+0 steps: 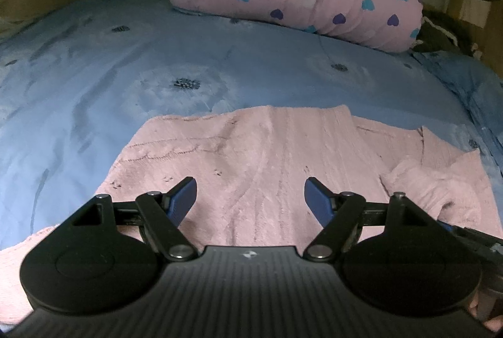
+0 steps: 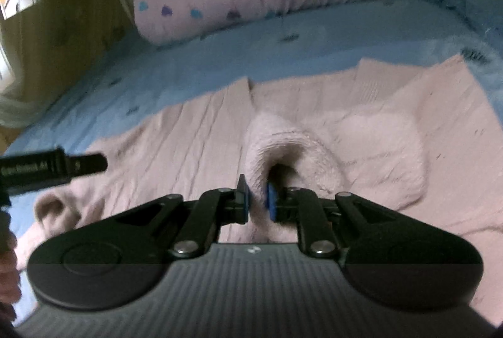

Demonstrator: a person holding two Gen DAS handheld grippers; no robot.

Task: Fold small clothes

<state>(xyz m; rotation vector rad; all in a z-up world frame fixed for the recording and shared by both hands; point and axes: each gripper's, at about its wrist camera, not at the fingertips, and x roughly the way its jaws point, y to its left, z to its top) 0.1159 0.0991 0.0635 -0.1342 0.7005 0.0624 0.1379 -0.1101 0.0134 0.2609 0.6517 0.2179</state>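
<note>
your left gripper [image 1: 250, 196] and right gripper [image 2: 257, 199] look alike: black linkage arms with silver pivot screws, blue pads [image 1: 319, 203] on the fingers, round black discs, and a ribbed grey body with a small white logo.

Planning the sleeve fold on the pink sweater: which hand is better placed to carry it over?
Right. Its tongs already pinch the sleeve cuff; the left tongs stand open above the sweater's body, holding nothing.

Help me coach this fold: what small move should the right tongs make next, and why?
Probably lay the sleeve cuff across the pink sweater body, then let go. The right tongs pinch the cuff's edge, while the left tongs hang open, holding nothing.
</note>
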